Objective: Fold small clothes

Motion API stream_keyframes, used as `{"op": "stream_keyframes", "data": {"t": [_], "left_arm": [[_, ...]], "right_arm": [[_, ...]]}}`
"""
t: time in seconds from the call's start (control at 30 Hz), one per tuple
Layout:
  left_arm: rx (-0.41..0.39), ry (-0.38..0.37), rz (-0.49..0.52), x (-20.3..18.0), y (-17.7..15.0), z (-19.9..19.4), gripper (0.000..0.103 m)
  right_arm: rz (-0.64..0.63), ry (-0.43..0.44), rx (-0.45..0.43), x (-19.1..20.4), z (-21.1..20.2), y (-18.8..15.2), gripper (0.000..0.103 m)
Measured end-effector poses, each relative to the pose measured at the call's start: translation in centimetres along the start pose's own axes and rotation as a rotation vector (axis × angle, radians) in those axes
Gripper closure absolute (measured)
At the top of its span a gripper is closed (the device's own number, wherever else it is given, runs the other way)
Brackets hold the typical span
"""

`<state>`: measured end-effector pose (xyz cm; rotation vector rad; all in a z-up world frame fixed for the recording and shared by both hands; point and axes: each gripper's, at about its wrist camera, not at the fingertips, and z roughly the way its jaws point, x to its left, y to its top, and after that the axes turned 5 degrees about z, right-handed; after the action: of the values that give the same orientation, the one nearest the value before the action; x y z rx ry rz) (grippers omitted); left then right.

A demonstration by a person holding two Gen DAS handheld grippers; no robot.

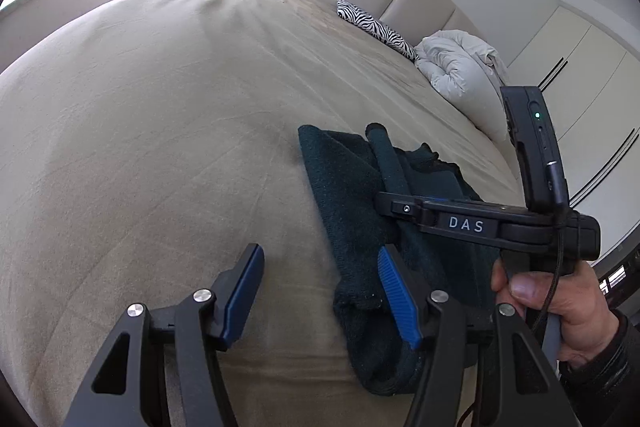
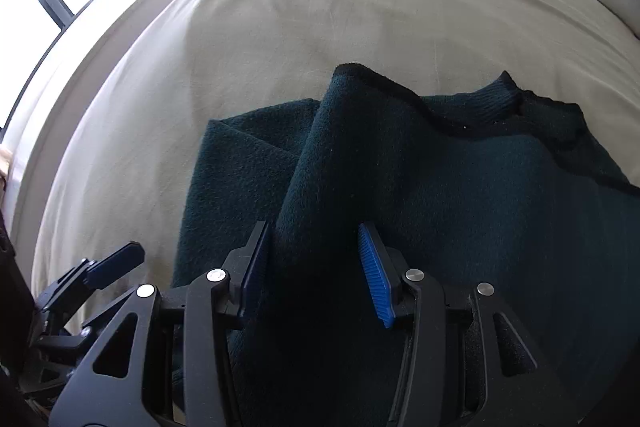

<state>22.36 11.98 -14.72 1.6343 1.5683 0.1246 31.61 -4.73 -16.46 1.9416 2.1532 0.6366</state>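
Ribbed blue pads line the black jaws of the left gripper (image 1: pixel 320 291), which stand apart over the near left edge of a dark teal garment (image 2: pixel 460 195), gripping nothing. Fuzzy and fleece-like, with a ribbed collar at its far side, it lies rumpled on a smooth beige sheet (image 1: pixel 160 127), one thick fold rising between the parted pads of the right gripper (image 2: pixel 316 275); whether they press it I cannot tell. Far right lie a zebra-striped cushion (image 1: pixel 376 29) and a puffy white duvet (image 1: pixel 460 67)
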Motion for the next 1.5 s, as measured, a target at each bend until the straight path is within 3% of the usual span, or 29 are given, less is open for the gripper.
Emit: {"op": "stream_keyframes", "data": {"t": [0.03, 0.1, 0.13, 0.23, 0.3, 0.37, 0.53, 0.6, 0.67, 0.77, 0.87, 0.97, 1.03, 1.1, 1.17, 1.23, 1.3, 1.4, 1.5], "left_arm": [[-0.004, -0.013, -0.02, 0.3, 0.2, -0.2, 0.041], [-0.02, -0.043, -0.056, 0.7, 0.5, -0.6, 0.041], [-0.027, -0.061, -0.074, 0.9, 0.6, -0.8, 0.041], [-0.04, -0.075, -0.095, 1.1, 0.8, -1.4, 0.041], [-0.05, -0.068, -0.102, 1.3, 0.9, -1.6, 0.041], [-0.068, -0.068, -0.121, 1.6, 0.9, -1.9, 0.041], [-0.084, -0.055, -0.146, 2.3, 0.9, -2.2, 0.041], [-0.077, -0.046, -0.147, 2.4, 0.8, -2.0, 0.041], [-0.064, -0.051, -0.151, 2.4, 0.9, -1.8, 0.041], [-0.051, -0.064, -0.141, 1.9, 0.7, -1.6, 0.041], [-0.036, -0.022, -0.119, 1.4, 0.5, -1.2, 0.041], [-0.056, -0.008, -0.188, 2.8, 0.2, -1.6, 0.044], [-0.105, 0.006, -0.256, 4.3, 0.3, -2.7, 0.045], [-0.155, 0.023, -0.309, 5.5, 0.5, -4.0, 0.044], [-0.176, 0.019, -0.352, 6.6, 0.6, -4.6, 0.044], [-0.178, 0.001, -0.381, 7.1, 0.5, -4.6, 0.044], [-0.167, -0.008, -0.371, 7.0, 0.4, -4.4, 0.044], [-0.149, -0.026, -0.335, 6.1, 0.4, -4.1, 0.042], [-0.132, -0.025, -0.301, 5.2, 0.2, -3.6, 0.04]], "right_arm": [[-0.034, -0.028, -0.011, 0.3, 0.7, 0.3, 0.062], [-0.074, -0.052, -0.034, 0.8, 0.4, 0.7, 0.089], [-0.063, -0.033, -0.044, 0.6, -0.3, 1.0, 0.093], [-0.008, 0.099, -0.139, -1.1, -3.5, 1.7, 0.094], [0.011, 0.135, -0.197, -2.0, -5.1, 1.8, 0.094], [0.038, 0.262, -0.243, -2.8, -6.1, 1.8, 0.094], [0.107, 0.505, -0.357, -4.3, -5.7, 1.4, 0.085], [0.107, 0.419, -0.301, -3.9, -3.9, 1.7, 0.032], [0.098, 0.272, -0.207, -3.7, -1.8, 1.6, 0.032], [0.141, 0.2, -0.222, -4.9, -2.0, 1.0, 0.032], [0.066, 0.208, -0.18, -2.8, -2.1, 0.3, 0.034], [-0.056, 0.213, -0.126, 1.2, -1.5, -0.8, 0.041], [-0.004, 0.243, -0.049, 2.0, 0.5, -1.1, 0.041], [0.052, 0.268, -0.064, 2.1, 1.2, -1.6, 0.04], [0.16, 0.43, -0.049, 1.3, 1.0, -1.5, 0.041], [0.207, 0.502, -0.048, 1.0, 0.7, -1.2, 0.041], [0.225, 0.525, -0.051, 0.7, 0.5, -1.2, 0.041], [0.336, 0.627, -0.088, -1.6, -1.0, -1.4, 0.041], [0.328, 0.66, -0.107, -1.9, -2.7, -2.2, 0.041]]}}
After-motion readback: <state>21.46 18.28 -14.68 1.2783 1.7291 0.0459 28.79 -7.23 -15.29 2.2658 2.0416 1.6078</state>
